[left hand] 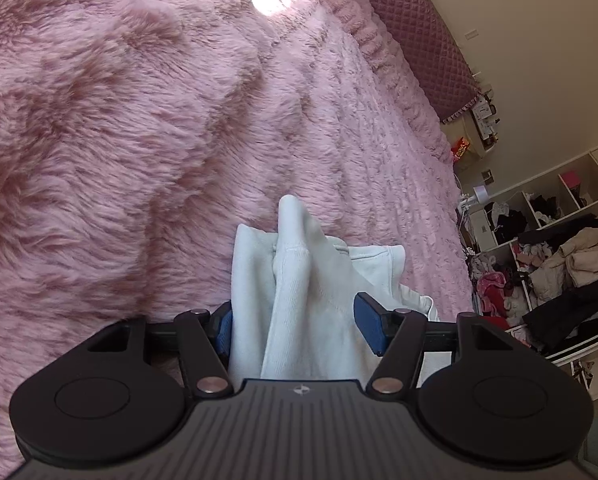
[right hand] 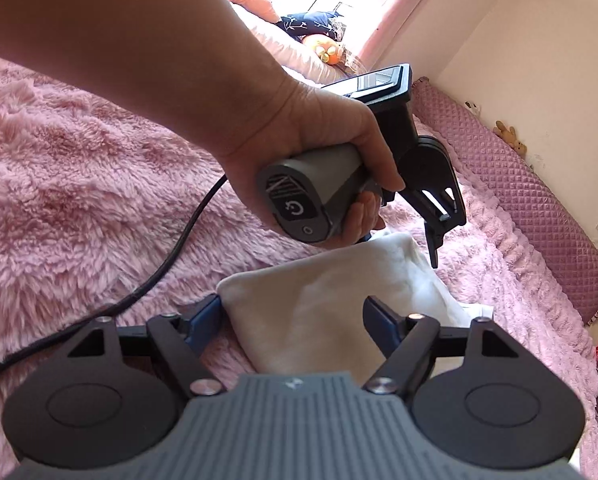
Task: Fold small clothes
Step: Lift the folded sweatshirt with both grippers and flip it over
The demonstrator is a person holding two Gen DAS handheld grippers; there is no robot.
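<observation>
A small white garment (left hand: 299,292) lies bunched on the pink fluffy bedspread (left hand: 119,140), with a raised fold running away from the camera. My left gripper (left hand: 297,326) stands open around its near end, a blue pad on either side of the cloth. In the right wrist view the same white garment (right hand: 319,300) shows as a folded flap between the wide blue pads of my right gripper (right hand: 293,322), which is open. A hand (right hand: 299,120) holds the left gripper (right hand: 399,246) over the garment's far end.
A black cable (right hand: 171,256) trails across the bedspread at the left. A quilted pink headboard (right hand: 539,208) lines the bed's far side by the wall. Beyond the bed stand white shelves (left hand: 559,240) heaped with clothes. Pillows and a soft toy (right hand: 327,52) lie near the window.
</observation>
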